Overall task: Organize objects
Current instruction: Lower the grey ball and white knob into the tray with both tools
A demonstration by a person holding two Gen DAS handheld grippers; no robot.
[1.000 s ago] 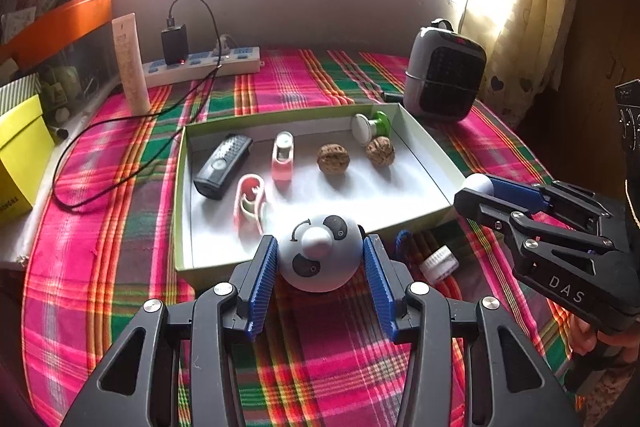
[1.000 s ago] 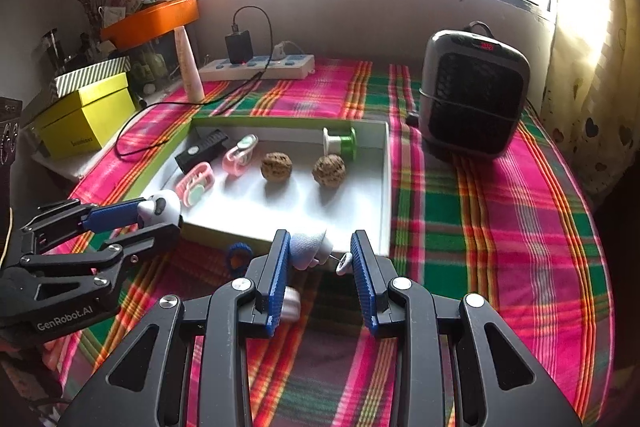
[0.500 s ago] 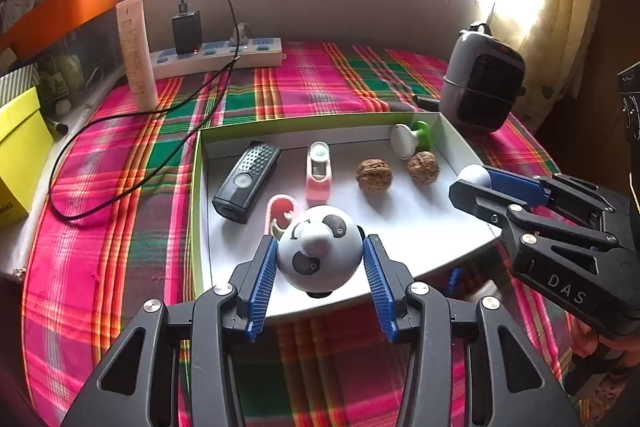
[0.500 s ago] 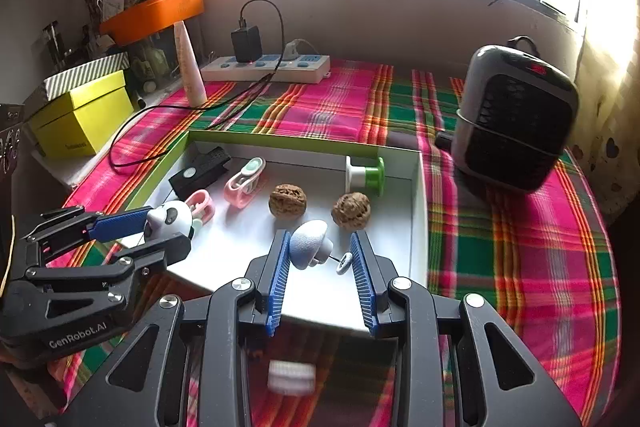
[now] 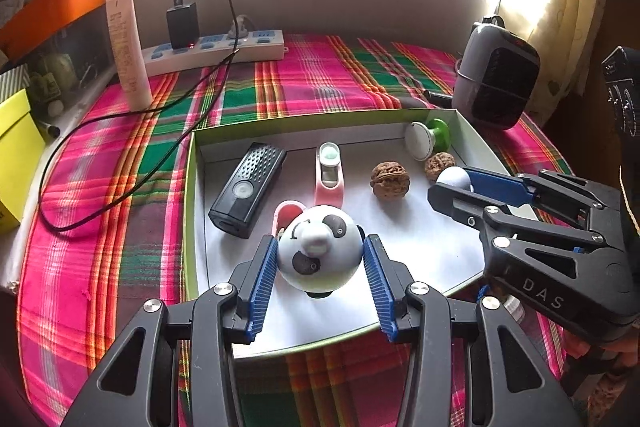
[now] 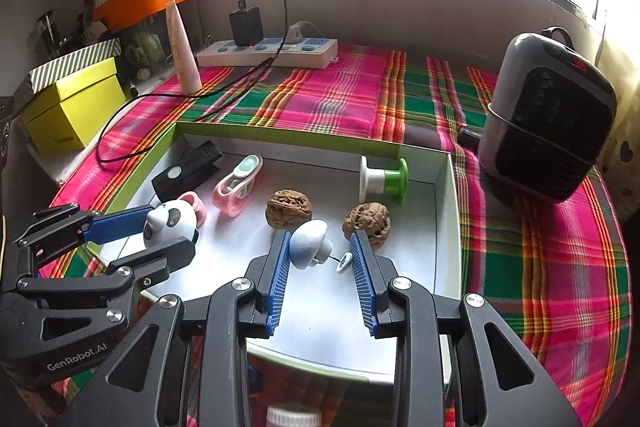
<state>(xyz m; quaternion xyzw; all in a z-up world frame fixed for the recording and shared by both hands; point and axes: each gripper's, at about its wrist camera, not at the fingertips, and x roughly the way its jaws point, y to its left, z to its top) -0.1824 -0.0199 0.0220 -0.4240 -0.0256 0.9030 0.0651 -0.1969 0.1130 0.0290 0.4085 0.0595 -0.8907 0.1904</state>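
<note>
Inside the tray (image 6: 444,211), bare white floor lay open along the near edge and toward the right wall. Two walnuts (image 6: 289,209) (image 6: 367,223) stood mid-tray, the spool (image 6: 382,181) behind them at the back wall. The remote (image 5: 248,195) and pink clips (image 5: 330,173) crowded the left half. Right of the tray, the heater (image 6: 548,123) blocked the far corner, with open cloth (image 6: 540,267) nearer. A cable (image 5: 132,115) looped across the desk left of the tray.

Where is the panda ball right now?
The panda ball is gripped in the left tool, held over the near-left part of the white tray, just in front of the pink clip.
</note>
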